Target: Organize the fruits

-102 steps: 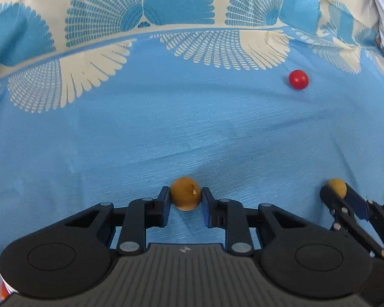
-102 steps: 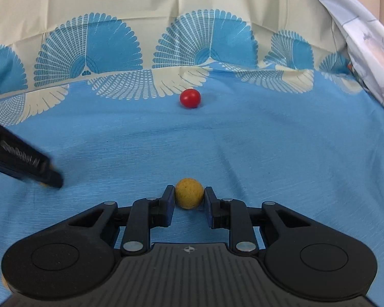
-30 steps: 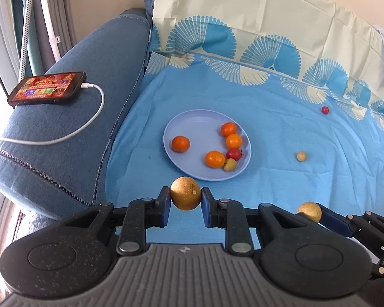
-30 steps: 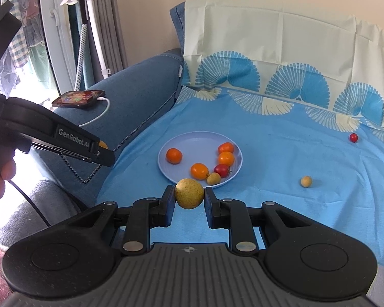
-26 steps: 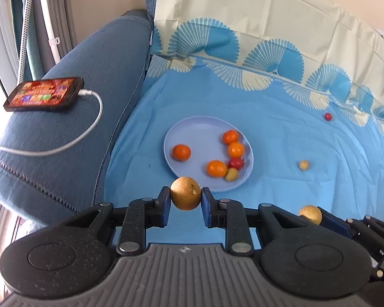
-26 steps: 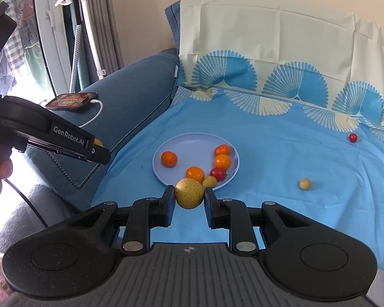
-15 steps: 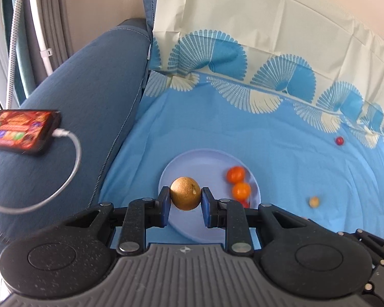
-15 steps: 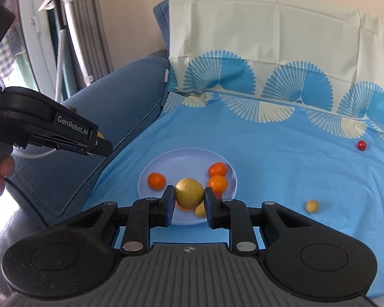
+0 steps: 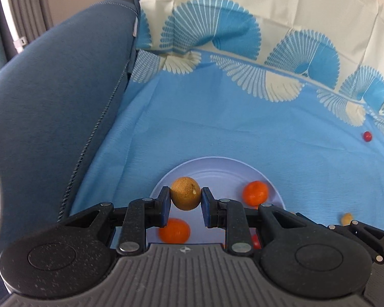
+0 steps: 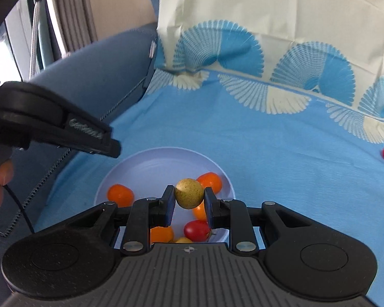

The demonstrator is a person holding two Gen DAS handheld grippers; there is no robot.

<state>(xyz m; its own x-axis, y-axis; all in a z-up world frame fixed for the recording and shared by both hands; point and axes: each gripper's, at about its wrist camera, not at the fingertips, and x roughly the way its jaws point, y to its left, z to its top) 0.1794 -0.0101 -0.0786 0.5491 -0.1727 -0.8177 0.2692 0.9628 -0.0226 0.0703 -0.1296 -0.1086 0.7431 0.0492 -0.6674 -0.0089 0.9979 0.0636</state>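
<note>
Left wrist view: the left gripper is clamped on a speckled golden-brown round fruit above the pale lilac plate.

Right wrist view: the right gripper pinches a yellow-green speckled fruit over the same plate, among orange and red fruits.

Blue sofa armrest, patterned cloth

Blue sofa armrest, patterned blue cloth, beige wall
</note>
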